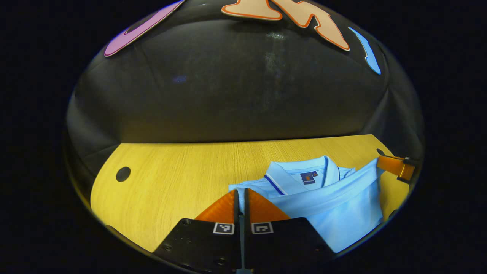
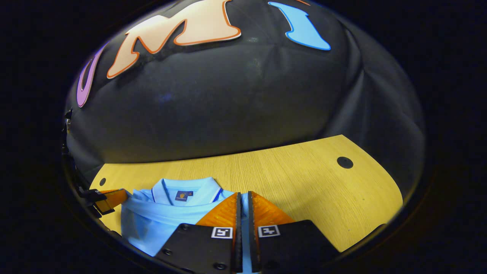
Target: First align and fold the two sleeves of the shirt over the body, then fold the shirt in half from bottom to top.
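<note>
A light blue polo shirt (image 1: 335, 205) lies on the wooden table (image 1: 182, 167), its lower part folded up so that a doubled edge runs just below the collar (image 1: 304, 173). My left gripper (image 1: 241, 190) is shut at the shirt's left corner. In the left gripper view the right gripper (image 1: 395, 166) holds the fold's far corner. In the right gripper view the shirt (image 2: 159, 217) sits low and left, and my right gripper (image 2: 243, 194) is shut with blue fabric showing between its fingers. The left gripper (image 2: 108, 199) pinches the opposite corner there.
The table (image 2: 304, 179) runs back to the black cloth wall. Round cable holes sit near its corners (image 1: 123, 174) (image 2: 344, 162). Bare wood stretches left of the shirt in the left gripper view and right of it in the right gripper view.
</note>
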Demonstrator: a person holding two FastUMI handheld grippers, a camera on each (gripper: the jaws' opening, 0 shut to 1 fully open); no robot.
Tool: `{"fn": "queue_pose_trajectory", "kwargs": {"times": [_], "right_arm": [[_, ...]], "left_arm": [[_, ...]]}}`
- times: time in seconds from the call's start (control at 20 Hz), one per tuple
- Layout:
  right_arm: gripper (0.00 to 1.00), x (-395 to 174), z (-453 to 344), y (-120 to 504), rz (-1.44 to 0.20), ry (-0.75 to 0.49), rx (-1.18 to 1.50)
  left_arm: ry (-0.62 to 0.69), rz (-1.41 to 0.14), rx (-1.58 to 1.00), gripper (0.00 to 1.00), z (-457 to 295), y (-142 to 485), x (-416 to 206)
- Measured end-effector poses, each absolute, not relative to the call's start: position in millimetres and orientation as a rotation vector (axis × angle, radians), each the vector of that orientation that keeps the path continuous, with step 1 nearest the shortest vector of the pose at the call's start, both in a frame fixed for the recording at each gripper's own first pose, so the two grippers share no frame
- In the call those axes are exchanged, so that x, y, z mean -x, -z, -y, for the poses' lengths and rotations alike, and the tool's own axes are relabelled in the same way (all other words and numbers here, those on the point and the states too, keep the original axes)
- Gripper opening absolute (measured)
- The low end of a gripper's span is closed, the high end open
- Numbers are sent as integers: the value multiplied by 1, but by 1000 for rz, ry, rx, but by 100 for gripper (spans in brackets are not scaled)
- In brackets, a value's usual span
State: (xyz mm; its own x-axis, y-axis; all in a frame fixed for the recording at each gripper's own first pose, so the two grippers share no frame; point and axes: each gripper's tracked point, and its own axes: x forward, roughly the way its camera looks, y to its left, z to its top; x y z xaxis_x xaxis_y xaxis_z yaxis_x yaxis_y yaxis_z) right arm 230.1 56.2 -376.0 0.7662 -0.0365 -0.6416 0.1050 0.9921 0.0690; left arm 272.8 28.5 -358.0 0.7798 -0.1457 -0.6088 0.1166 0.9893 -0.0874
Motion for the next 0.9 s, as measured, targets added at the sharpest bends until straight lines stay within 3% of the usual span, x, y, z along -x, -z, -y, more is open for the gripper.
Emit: {"fn": "queue_pose_trajectory", "kwargs": {"times": [0.05, 0.2, 0.45, 0.9], "right_arm": [[10, -230, -59, 375, -690, 66, -101], [100, -230, -63, 348, -608, 36, -59], [97, -200, -72, 284, -477, -6, -25], [99, -92, -66, 184, -347, -52, -21]], "left_arm": [[155, -664, 65, 26, -24, 357, -270], [124, -637, 65, 96, -31, 340, -265], [78, -503, 103, 96, -42, 266, -236], [52, -327, 114, 95, -52, 156, -112]]}}
